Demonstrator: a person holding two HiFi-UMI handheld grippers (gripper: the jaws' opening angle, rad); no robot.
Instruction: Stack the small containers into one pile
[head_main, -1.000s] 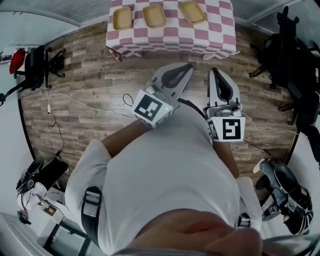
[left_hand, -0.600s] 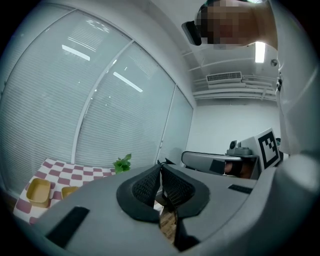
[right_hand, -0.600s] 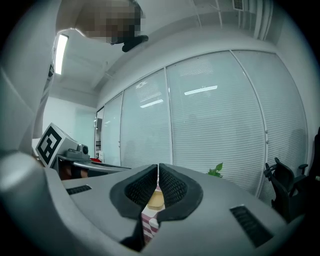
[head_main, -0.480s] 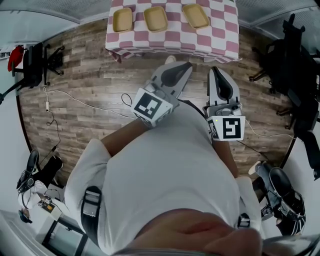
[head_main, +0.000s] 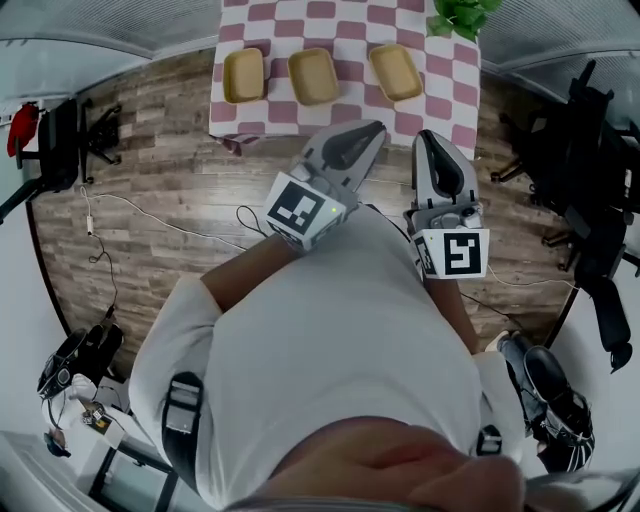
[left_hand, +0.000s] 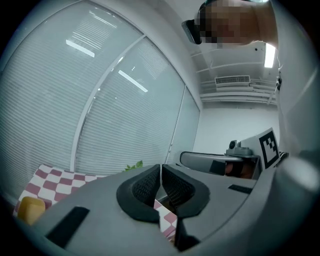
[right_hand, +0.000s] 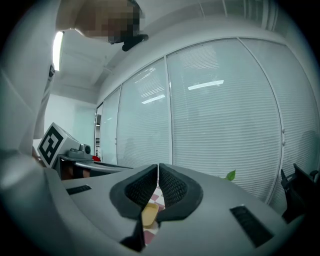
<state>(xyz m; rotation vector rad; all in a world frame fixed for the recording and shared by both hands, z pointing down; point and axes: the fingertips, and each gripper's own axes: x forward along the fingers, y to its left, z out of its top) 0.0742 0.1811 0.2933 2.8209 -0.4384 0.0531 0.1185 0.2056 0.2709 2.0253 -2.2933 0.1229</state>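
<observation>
The wooden floor (head_main: 150, 170) fills most of the head view. At 12 o'clock stands the table (head_main: 340, 30) under a pink-and-white checked cloth. Just below it, the left gripper (head_main: 372, 130) and the right gripper (head_main: 428, 138) lie side by side and point toward 12 o'clock. Each has its jaws pressed together and holds nothing. Three small yellow containers lie apart in a row on the cloth: the left container (head_main: 244, 75) at 11 o'clock, the middle container (head_main: 313, 76) at 12, the right container (head_main: 395, 72) at 1. A leafy plant (head_main: 460, 12) sits beyond the right container at 1 o'clock.
</observation>
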